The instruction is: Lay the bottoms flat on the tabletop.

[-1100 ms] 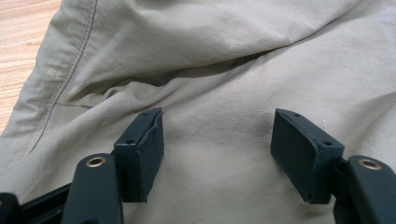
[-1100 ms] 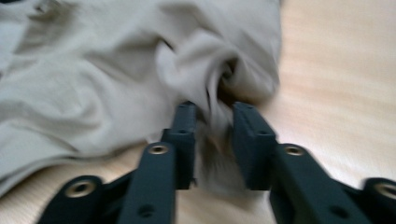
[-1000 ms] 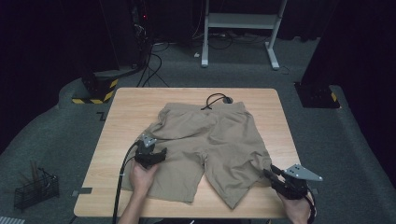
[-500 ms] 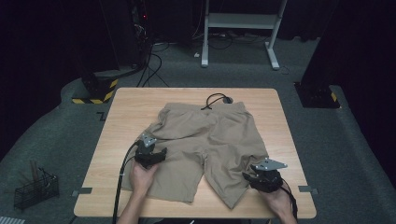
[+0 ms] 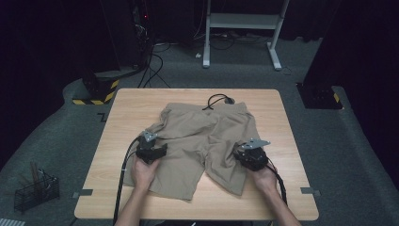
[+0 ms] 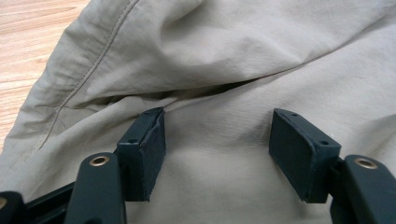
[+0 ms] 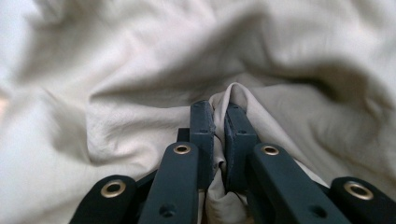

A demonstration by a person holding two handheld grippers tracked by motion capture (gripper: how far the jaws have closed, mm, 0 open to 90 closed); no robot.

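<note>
A pair of tan shorts (image 5: pixel 207 141) lies spread flat on a wooden desk (image 5: pixel 122 108), waistband away from the person, the two legs pointing back toward them. A black drawstring (image 5: pixel 215 100) curls off the waistband onto the wood.

The change is on the person's right. A second ago the right claw (image 5: pixel 248 154) hung off the desk's near right corner; now it sits over the shorts' right leg. Its jaws have just been closing, and the right gripper view shows them clenched on a raised pinch of the fabric (image 7: pixel 233 100), the cloth bunched up between the pads and spilling out below them.

The left claw (image 5: pixel 151 151) has hardly shifted. It rests on the shorts' left leg with its jaws spread wide, pads (image 6: pixel 148 144) pressing down on flat cloth (image 6: pixel 219 135) either side of nothing gathered, so it is released and grasps nothing.

With one leg now gripped, the work looks ready to move into lifting or folding that side, once the left claw either pins or takes hold of its own leg.
</note>
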